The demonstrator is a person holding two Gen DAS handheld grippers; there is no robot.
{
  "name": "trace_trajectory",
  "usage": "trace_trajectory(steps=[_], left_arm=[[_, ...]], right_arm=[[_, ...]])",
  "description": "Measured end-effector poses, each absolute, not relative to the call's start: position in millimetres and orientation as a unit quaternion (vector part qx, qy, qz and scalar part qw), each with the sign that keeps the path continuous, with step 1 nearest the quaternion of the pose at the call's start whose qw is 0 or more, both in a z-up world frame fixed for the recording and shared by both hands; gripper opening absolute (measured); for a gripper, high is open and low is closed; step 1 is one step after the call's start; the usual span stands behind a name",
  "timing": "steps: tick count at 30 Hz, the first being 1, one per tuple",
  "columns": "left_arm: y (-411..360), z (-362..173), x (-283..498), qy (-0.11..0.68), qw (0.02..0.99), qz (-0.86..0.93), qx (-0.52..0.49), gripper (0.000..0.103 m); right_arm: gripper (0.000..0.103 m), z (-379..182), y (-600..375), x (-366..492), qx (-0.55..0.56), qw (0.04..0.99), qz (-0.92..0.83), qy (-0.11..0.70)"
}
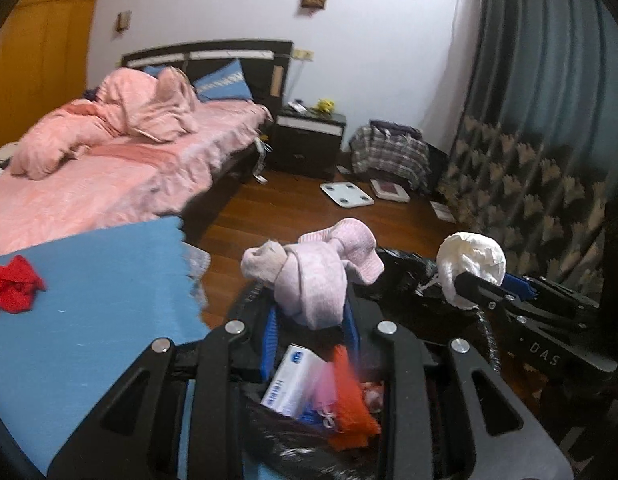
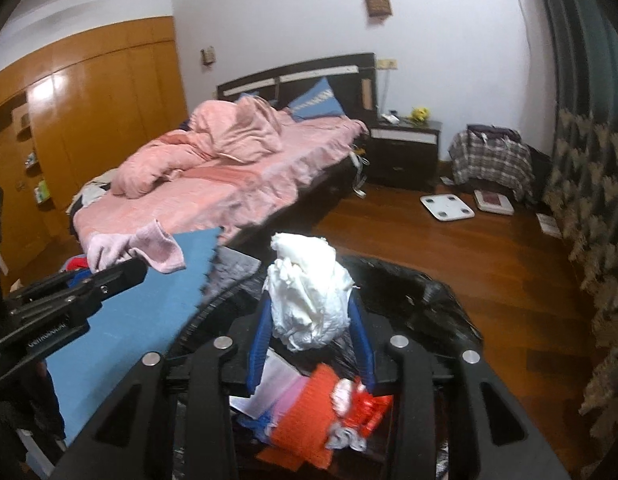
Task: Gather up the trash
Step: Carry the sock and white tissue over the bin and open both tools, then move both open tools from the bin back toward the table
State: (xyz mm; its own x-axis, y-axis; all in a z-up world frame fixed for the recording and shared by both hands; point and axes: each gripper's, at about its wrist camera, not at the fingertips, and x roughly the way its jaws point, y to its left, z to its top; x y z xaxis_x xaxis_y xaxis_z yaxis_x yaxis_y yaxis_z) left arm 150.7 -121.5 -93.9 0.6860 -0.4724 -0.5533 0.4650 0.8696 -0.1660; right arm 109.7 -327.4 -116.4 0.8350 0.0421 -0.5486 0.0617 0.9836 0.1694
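My left gripper (image 1: 311, 314) is shut on a pale pink knotted sock (image 1: 313, 276) that stands up between its blue pads. In the right wrist view this left gripper (image 2: 139, 268) reaches in from the left with the pink sock (image 2: 149, 246) draped over its tip. My right gripper (image 2: 309, 324) is shut on a crumpled white paper wad (image 2: 309, 296), also visible as the white wad (image 1: 469, 260) at the right. Both hang over an open black trash bag (image 1: 401, 268) (image 2: 413, 284) that holds an orange cloth (image 1: 353, 392), a white box (image 1: 293, 380) and a red wrapper (image 2: 369, 404).
A blue mat (image 1: 89, 300) with a red cloth (image 1: 13, 288) lies left of the bag. Behind are a bed with pink bedding (image 1: 109, 184), a dark nightstand (image 1: 309, 140), a white scale (image 1: 347, 194) on the wood floor, a plaid bag (image 1: 389, 156) and patterned curtains (image 1: 529, 184).
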Motion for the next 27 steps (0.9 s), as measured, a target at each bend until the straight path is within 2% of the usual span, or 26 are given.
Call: trace_trajectory(steps=[1,2,3,6,8,10,11,15,27], left_arm=[[-126,-98,153,0.307,0.915,-0.262,-0.008,0.037],[-128,-100,155,0.309,0.913,-0.267,-0.009,0.046],[-130,-101,156,0.31,0.912,-0.268,-0.009,0.052],[-129,-103,158,0.31,0.913,-0.266,-0.012,0.063],[-123,-102,158,0.306,0.916,-0.258,-0.014,0.069],[-115,-99,157,0.3,0.921,-0.248,-0.016,0.077],[-109,-97,156,0.297,0.925,-0.237,-0.014,0.081],[-85,-89,155,0.289,0.932,-0.216,-0.016,0.087],[20,-83,149,0.276,0.954,-0.113,-0.034,0.087]], right_arm=[[0.045,-120,-330,109,0.091,0.953,-0.009,0.29],[0.056,-123,-334,108,0.091,0.952,-0.017,0.291],[0.06,-125,-336,108,0.091,0.952,-0.021,0.292],[0.072,-130,-344,107,0.094,0.95,-0.03,0.295],[0.09,-130,-347,105,0.096,0.951,-0.04,0.291],[0.098,-130,-348,105,0.097,0.952,-0.043,0.288],[0.098,-129,-346,105,0.098,0.952,-0.045,0.287],[0.097,-125,-338,111,0.098,0.953,-0.047,0.285],[0.097,-107,-238,154,0.062,0.96,0.046,0.271]])
